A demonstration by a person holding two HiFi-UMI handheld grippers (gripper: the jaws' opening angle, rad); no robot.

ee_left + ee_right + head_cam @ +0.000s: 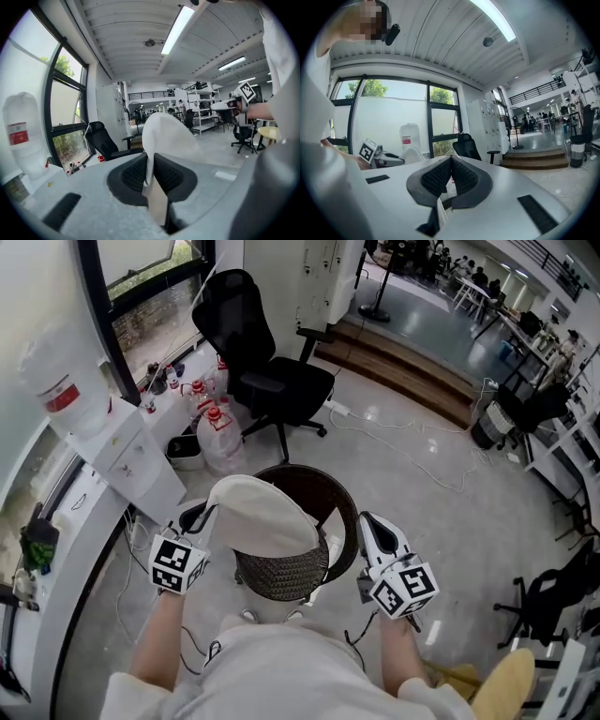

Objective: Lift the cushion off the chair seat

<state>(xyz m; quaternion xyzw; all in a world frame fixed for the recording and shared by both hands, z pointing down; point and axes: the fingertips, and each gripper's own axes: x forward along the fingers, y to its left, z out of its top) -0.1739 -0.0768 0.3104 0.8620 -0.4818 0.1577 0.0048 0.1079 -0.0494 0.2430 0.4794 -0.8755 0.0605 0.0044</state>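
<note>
White cushion (261,517) pinched in left claw (151,158) above wicker chair (330,491).

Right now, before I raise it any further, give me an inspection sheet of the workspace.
Surface: grey polished floor; no table in use.
Job's things: white cushion held up, tilted, over the woven chair; whether any edge touches the seat cannot be told.
Clutter: water jugs by the wall; black office chair beyond them.
Tools: left tool shut on the cushion's edge; right tool shut, nothing in it, beside the chair's right rim.
Cables: white cable across the floor behind the woven chair.
Surroundings: window and water dispenser at left; open office with people farther off.
</note>
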